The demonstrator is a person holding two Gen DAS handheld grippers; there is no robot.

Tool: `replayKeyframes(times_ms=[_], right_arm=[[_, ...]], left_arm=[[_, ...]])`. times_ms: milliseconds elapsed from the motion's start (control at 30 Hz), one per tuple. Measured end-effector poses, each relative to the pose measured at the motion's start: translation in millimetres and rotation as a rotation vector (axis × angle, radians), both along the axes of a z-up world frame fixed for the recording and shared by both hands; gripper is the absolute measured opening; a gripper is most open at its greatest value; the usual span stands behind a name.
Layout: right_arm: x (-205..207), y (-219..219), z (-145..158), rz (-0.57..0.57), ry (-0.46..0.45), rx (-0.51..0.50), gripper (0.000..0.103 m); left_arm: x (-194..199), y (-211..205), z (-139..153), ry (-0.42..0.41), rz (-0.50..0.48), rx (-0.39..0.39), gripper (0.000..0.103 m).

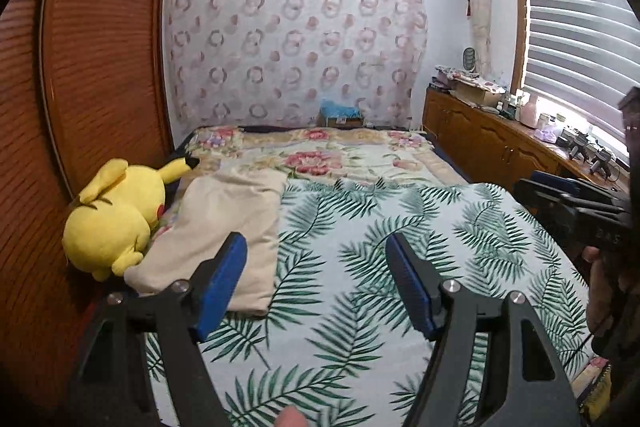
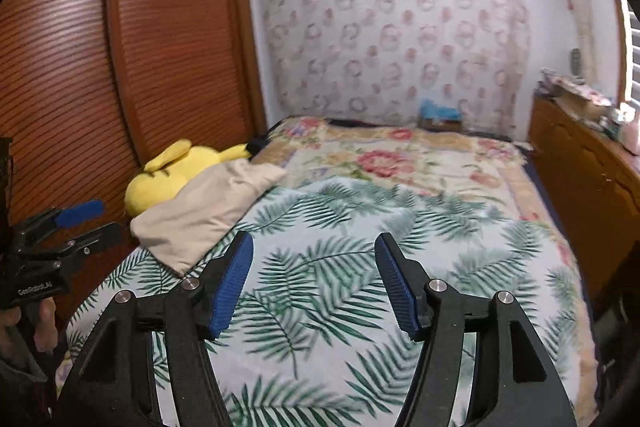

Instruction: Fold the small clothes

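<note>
A beige folded garment (image 1: pixel 224 227) lies on the left side of the bed, on the palm-leaf sheet (image 1: pixel 380 247), next to a yellow plush toy. It also shows in the right wrist view (image 2: pixel 200 215). My left gripper (image 1: pixel 316 247) is open and empty, held above the sheet just right of the garment. My right gripper (image 2: pixel 314 247) is open and empty above the sheet (image 2: pixel 360 267), with the garment ahead to its left. The left gripper also shows at the left edge of the right wrist view (image 2: pixel 88 219), open.
A yellow plush toy (image 1: pixel 116 219) lies against the wooden wardrobe (image 1: pixel 92 67) on the left. A floral blanket (image 1: pixel 320 155) covers the far half of the bed. A wooden cabinet (image 1: pixel 500 143) with clutter runs along the right under the window.
</note>
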State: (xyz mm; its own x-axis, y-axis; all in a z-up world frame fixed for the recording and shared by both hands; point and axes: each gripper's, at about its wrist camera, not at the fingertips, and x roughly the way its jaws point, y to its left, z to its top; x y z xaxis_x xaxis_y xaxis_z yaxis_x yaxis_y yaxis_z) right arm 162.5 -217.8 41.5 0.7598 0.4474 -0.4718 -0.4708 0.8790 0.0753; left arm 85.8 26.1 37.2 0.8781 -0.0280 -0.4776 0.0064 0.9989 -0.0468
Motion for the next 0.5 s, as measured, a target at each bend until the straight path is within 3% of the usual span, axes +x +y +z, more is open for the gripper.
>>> replayKeyframes(times_ms=[300, 500], right_arm=[[-49.9, -50.6, 37.2, -0.096, -0.090, 0.051, 0.065], [-63.6, -63.9, 42.9, -0.118, -0.102, 0.068, 0.065]], left_arm=[[-20.1, -33.5, 36.5, -0.056, -0.023, 0.020, 0.072], [-25.0, -44.8, 44.2, -0.059, -0.043, 0.013, 0.072]])
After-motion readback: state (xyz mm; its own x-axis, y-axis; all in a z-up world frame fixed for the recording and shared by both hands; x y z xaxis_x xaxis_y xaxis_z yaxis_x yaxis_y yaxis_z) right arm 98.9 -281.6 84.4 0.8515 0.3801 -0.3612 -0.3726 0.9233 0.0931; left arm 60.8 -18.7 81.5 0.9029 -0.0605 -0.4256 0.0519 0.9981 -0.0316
